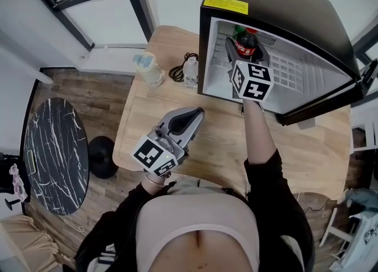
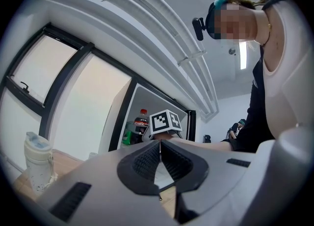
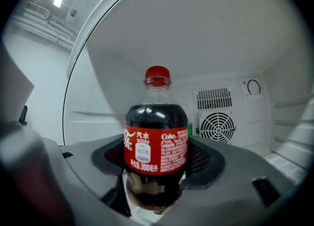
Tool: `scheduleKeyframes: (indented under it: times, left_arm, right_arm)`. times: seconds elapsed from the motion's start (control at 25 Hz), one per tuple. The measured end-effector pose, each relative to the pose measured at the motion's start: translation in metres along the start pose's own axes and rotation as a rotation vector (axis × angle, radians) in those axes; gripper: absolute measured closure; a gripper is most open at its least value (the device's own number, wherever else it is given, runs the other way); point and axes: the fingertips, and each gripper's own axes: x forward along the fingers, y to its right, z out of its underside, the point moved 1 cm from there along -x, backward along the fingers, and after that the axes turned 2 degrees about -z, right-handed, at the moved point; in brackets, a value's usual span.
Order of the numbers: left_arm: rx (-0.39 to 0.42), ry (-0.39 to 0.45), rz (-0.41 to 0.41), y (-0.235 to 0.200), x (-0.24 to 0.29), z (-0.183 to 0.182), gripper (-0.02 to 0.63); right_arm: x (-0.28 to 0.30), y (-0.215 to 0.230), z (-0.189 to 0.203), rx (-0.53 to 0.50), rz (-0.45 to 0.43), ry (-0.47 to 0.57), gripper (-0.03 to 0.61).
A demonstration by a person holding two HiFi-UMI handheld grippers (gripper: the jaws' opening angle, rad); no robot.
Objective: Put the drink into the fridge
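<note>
A small cola bottle (image 1: pixel 245 39) with a red cap and red label stands upright just inside the open black mini fridge (image 1: pixel 208 46). My right gripper (image 1: pixel 245 52) is shut on the cola bottle (image 3: pixel 157 137) around its lower half, and the white fridge interior (image 3: pixel 225 43) fills that view. My left gripper (image 1: pixel 196 113) hovers shut over the wooden table (image 1: pixel 212 141) in front of the fridge, holding nothing. In the left gripper view its pads (image 2: pixel 147 159) meet, and beyond them are the cola bottle (image 2: pixel 141 122) and the right gripper's marker cube (image 2: pixel 166 121).
A green bottle (image 1: pixel 238 29) stands behind the cola in the fridge. On the table left of the fridge are a white tumbler (image 1: pixel 147 69), a black cable (image 1: pixel 177 71) and a small clear bottle (image 1: pixel 190 73). A round black marble table (image 1: pixel 53 156) stands on the floor at left.
</note>
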Motion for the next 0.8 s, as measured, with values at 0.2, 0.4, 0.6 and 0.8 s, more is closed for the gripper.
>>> scheduleKeyframes:
  times: [0.2, 0.4, 0.6, 0.8]
  left_arm:
    - [-0.009, -0.01, -0.001, -0.002, 0.004, 0.002, 0.603]
    - [-0.01, -0.017, 0.005, 0.0, 0.007, 0.005, 0.603]
    - [-0.011, -0.018, 0.008, 0.0, 0.008, 0.006, 0.603]
    - [-0.011, -0.014, 0.004, 0.0, 0.009, 0.005, 0.603]
  right_arm:
    - [0.006, 0.0, 0.005, -0.01, 0.002, -0.016, 0.253]
    - [0.01, 0.0, 0.01, -0.009, 0.001, -0.023, 0.253]
    - [0.011, 0.0, 0.015, -0.016, 0.0, -0.031, 0.253]
    - [0.012, -0.002, 0.016, -0.04, 0.003, -0.04, 0.253]
